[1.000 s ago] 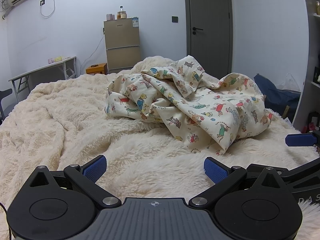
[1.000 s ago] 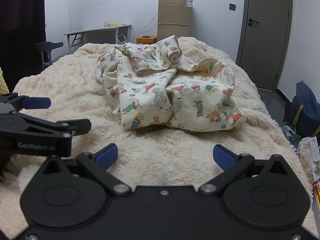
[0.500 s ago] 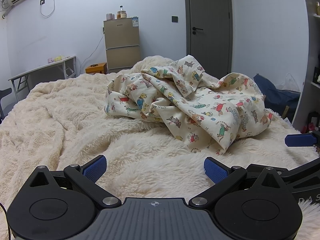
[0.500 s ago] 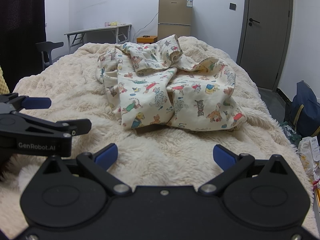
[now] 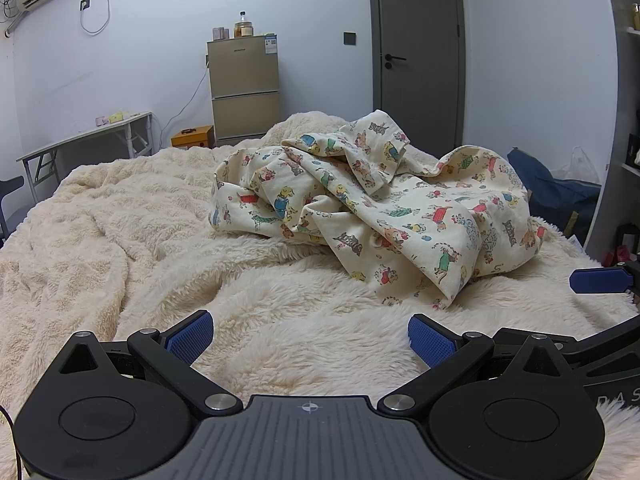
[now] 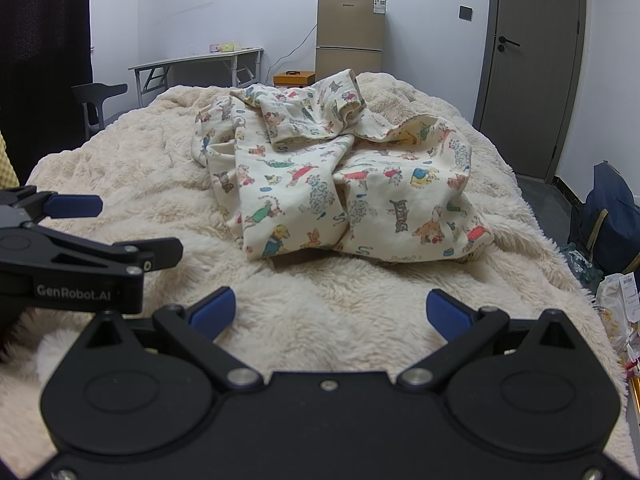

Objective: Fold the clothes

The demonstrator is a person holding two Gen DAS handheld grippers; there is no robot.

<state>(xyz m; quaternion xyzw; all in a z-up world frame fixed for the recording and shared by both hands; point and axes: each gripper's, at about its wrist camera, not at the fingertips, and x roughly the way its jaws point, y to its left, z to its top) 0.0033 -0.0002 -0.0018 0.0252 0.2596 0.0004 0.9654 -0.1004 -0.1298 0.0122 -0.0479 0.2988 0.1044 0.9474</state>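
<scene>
Fleece blanket [image 5: 160,248] | printed garment [image 5: 400,208] crumpled | fridge [image 5: 244,88], door [image 5: 420,56] | both jaws released

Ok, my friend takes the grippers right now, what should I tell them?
Left gripper: open, empty, low over the fluffy blanket.
Right gripper: open, empty, right beside the left one.
The printed garment lies crumpled in a heap on the blanket, ahead of both grippers, touching neither.
Done: nothing folded yet.
Left: reach in, probably spread the garment flat first, then fold it.
</scene>
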